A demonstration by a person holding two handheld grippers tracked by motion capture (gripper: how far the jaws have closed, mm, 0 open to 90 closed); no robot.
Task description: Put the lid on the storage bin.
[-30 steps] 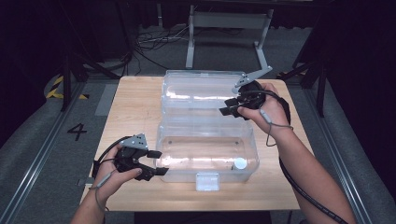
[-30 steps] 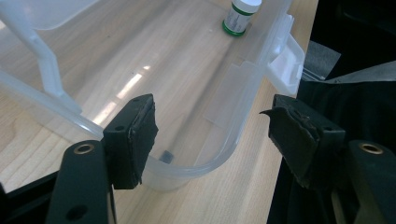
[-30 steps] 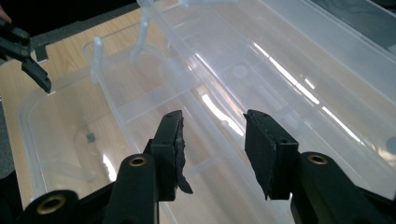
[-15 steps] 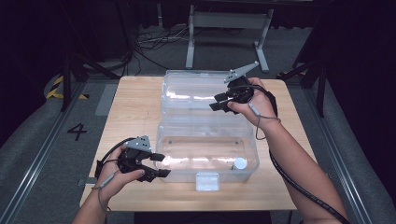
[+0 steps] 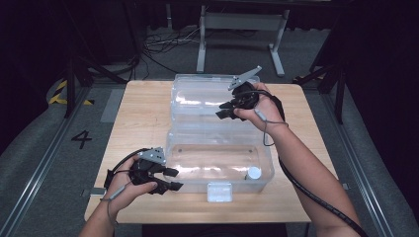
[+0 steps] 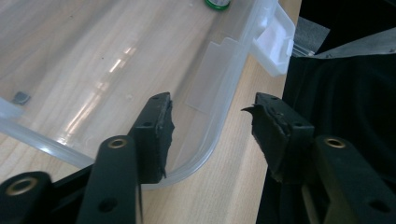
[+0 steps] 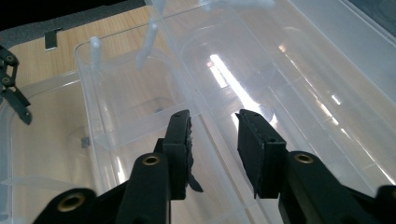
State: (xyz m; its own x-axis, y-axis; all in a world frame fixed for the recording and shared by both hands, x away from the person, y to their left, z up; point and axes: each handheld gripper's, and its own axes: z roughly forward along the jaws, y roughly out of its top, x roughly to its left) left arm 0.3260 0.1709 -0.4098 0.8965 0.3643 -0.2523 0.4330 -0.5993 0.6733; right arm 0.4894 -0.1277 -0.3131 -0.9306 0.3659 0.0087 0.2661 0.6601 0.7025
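Observation:
A clear plastic box (image 5: 197, 183) stands open on the wooden table, its lid (image 5: 197, 98) folded back behind it. A small white-capped bottle (image 5: 253, 172) lies in the box's front right corner; its green end (image 6: 217, 3) appears in the left gripper view. My left gripper (image 5: 175, 179) is at the box's front left corner and open. In the left gripper view (image 6: 212, 105) the box rim (image 6: 212, 144) passes between its jaws. My right gripper (image 5: 220, 110) hovers open over the lid, and in the right gripper view (image 7: 215, 126) nothing is between its jaws.
A white latch (image 5: 219, 191) sticks out from the box's front wall. A tiny dark speck (image 6: 20, 97) lies on the box floor. Bare wooden table (image 5: 143, 118) lies left of the box. Beyond the table are a dark floor, cables and a metal stand (image 5: 242, 22).
My right gripper has moved left and a little away from me, from the lid's right edge to above the lid. The left gripper has stayed put.

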